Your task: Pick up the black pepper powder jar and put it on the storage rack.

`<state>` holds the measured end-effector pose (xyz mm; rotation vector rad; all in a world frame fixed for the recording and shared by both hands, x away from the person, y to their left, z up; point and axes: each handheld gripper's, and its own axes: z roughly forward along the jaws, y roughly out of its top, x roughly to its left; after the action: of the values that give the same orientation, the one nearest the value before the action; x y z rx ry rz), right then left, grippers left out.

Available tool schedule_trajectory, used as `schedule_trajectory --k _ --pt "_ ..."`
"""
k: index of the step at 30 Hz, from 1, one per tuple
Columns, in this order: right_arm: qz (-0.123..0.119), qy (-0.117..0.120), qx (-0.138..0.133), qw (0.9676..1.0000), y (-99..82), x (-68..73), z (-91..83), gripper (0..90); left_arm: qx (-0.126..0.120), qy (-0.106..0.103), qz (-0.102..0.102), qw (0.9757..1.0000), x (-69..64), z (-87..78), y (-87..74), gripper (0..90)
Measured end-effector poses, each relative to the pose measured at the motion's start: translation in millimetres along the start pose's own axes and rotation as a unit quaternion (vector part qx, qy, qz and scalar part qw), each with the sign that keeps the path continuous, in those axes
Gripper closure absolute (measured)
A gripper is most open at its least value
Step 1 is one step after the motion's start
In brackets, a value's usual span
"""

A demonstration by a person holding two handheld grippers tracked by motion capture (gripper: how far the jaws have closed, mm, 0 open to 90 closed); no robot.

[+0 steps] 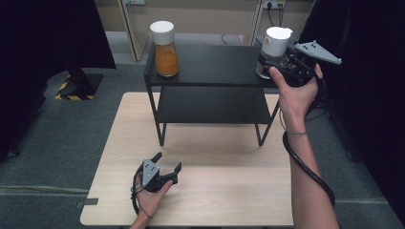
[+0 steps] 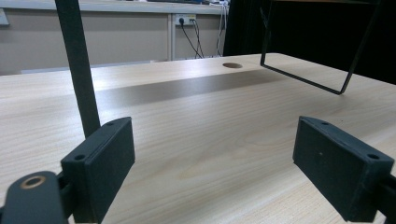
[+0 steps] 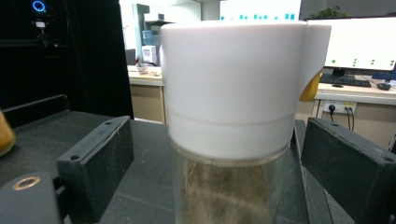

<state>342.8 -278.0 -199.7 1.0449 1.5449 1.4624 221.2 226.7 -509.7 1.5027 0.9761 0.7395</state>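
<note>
A clear jar (image 1: 276,45) with a tall white lid stands on the right end of the black shelf's (image 1: 215,67) top board. My right gripper (image 1: 267,64) is level with it, one jaw on each side. In the right gripper view the jar (image 3: 233,93) holds a brownish filling and stands between the two pads with a gap on each side, so the right gripper (image 3: 217,158) is open. My left gripper (image 1: 168,161) rests low on the wooden table (image 1: 229,191) near its front edge. It is open, with bare wood between its pads (image 2: 212,163).
A second jar (image 1: 165,52), white-lidded with orange contents, stands on the shelf's left end. The shelf's lower board is bare. One shelf leg (image 2: 77,65) rises just beyond the left gripper's left jaw. A round hole (image 2: 232,65) sits in the tabletop farther back.
</note>
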Motion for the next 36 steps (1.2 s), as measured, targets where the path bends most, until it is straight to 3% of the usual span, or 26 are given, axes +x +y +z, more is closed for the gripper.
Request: schedule_trajectory --k 23,36 --pt "-0.016 0.021 -0.001 0.9997 -18.5 11.4 -38.2 7.7 0.001 -0.001 0.002 1.0000 -0.2 0.2 0.2 12.3" --pt "-0.023 0.041 -0.008 0.9989 -46.4 16.7 -69.7 7.7 0.000 -0.001 0.001 1.0000 -0.1 0.2 0.1 12.3"
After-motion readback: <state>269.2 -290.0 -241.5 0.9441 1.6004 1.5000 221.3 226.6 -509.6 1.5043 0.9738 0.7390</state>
